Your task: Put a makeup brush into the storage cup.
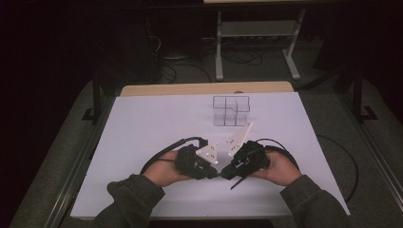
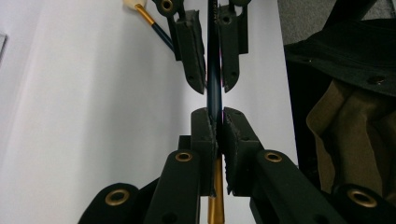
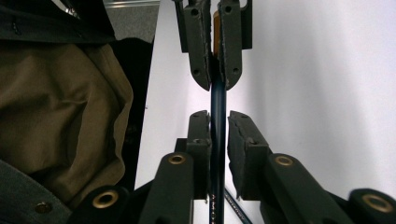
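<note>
the white table takes up most of my view, with its wooden edge at twelve o'clock. near that far edge, at about one o'clock from my hands, stands a clear plastic organizer with small compartments, well apart from my tools. my two sleeves come in from six o'clock, and my hands meet near the table's middle, tips pointing at each other. my left gripper is clamped narrow on a dark blue pen, its pads pressing the barrel, with the pen's gold part showing below the jaws at six o'clock in the left gripper view. my right gripper is closed on the same pen from the opposite end; in its own view the pads sit against the blue barrel. a second pen, blue and gold, lies on the table at eleven o'clock in the left gripper view.
</note>
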A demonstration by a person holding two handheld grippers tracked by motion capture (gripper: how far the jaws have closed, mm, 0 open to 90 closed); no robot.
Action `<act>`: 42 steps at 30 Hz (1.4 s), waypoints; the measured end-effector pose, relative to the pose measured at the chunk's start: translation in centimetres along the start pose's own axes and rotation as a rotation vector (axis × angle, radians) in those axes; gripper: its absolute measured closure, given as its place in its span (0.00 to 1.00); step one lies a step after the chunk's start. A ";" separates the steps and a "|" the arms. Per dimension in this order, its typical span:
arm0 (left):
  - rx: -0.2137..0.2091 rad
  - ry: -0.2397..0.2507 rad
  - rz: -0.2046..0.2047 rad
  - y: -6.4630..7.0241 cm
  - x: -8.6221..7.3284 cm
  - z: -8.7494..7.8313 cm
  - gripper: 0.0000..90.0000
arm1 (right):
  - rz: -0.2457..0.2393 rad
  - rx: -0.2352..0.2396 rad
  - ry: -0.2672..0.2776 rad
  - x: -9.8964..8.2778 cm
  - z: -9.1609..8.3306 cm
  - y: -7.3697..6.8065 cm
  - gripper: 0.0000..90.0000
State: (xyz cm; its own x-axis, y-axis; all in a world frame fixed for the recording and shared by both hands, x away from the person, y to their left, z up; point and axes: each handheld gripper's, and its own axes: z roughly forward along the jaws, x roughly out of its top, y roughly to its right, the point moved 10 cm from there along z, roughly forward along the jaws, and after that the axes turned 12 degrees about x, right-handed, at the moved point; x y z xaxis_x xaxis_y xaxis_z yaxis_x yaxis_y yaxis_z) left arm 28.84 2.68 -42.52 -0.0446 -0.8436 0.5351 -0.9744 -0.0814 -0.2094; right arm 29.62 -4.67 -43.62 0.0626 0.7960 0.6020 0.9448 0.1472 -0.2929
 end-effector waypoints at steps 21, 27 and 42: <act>-0.017 0.035 -0.061 -0.1 -0.9 -0.3 0.79 | -0.010 -0.032 0.026 -0.4 -0.1 -0.2 0.92; -0.016 0.046 -0.094 -0.3 -1.6 -1.0 0.78 | -0.017 -0.057 0.048 -0.8 0.0 -0.1 0.92; -0.010 0.023 -0.094 -0.5 -2.1 -0.7 0.89 | -0.032 -0.081 0.078 -0.8 -0.3 -0.1 0.92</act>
State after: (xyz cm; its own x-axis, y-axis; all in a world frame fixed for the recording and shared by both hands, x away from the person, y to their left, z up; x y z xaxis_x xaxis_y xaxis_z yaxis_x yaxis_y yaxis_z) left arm 29.24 4.88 -43.02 0.0420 -0.8200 0.5708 -0.9766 -0.1542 -0.1497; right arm 29.60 -5.50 -43.81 0.0540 0.7429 0.6672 0.9693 0.1215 -0.2138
